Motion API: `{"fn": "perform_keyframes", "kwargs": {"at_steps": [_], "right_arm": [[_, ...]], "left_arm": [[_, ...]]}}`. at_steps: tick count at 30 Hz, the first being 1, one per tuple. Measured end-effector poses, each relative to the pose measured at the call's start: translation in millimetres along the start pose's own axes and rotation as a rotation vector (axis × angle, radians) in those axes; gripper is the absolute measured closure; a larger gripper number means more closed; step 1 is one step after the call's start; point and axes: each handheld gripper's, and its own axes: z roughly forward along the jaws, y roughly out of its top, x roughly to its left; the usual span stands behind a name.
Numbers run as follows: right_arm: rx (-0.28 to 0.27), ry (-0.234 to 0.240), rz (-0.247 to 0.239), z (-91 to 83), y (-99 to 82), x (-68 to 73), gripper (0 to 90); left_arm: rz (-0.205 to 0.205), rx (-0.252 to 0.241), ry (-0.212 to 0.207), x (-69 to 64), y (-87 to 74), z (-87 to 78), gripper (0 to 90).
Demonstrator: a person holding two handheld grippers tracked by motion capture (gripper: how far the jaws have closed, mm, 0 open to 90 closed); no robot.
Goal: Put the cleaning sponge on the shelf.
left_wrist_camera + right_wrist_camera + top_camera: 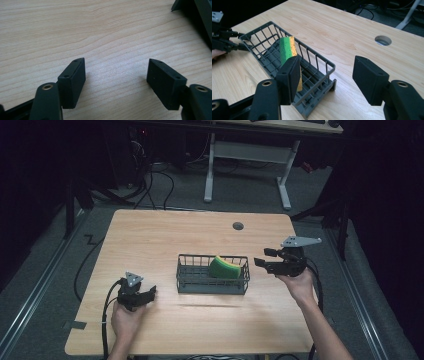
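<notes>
Wooden table [165, 235] — wire basket [212, 281]

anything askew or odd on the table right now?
Only the sponge: it stands tilted on edge at the right end of the wire basket, leaning on the wall instead of lying flat. Nothing spilled or damaged. Both grippers are clear of it, jaws open.

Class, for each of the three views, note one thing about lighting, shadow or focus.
High view: lit table, dark surroundings. Left gripper view: sharp wood grain, soft shadows beside the fingers. Right gripper view: sponge and basket bright and clear, near fingers slightly soft.
</notes>
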Motion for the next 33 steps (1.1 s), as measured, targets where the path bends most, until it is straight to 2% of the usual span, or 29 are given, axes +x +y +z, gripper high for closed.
{"fn": "perform_keyframes", "kwargs": {"at_steps": [4,8,13,17,24,29,33], "right_arm": [[0.002,-0.023,0.025,-4.9,-11.1,-4.6,39.4],[-0.028,-0.042,0.062,-12.6,-22.4,-8.1,39.8],[-0.055,-0.065,0.116,-18.8,-40.7,-13.8,40.4],[-0.053,-0.093,0.162,-19.2,-59.6,-18.2,40.7],[-0.021,-0.160,0.195,-8.8,-98.8,-20.3,40.0],[0.047,-0.240,0.220,9.6,-132.4,-21.1,38.6],[0.095,-0.306,0.205,20.6,-151.4,-18.2,38.0]], "left_arm": [[0.000,0.000,0.000,0.0,0.0,0.0,32.0],[0.000,0.000,0.000,0.0,0.0,0.0,32.0],[0.000,0.000,0.000,0.0,0.0,0.0,32.0],[0.001,0.000,0.001,-0.1,0.0,0.0,32.0],[0.001,0.000,0.001,-0.1,0.0,0.0,32.0],[0.001,0.000,0.001,-0.2,0.0,0.0,31.9],[0.000,0.000,0.001,-0.3,-0.2,-0.1,32.0]]}}
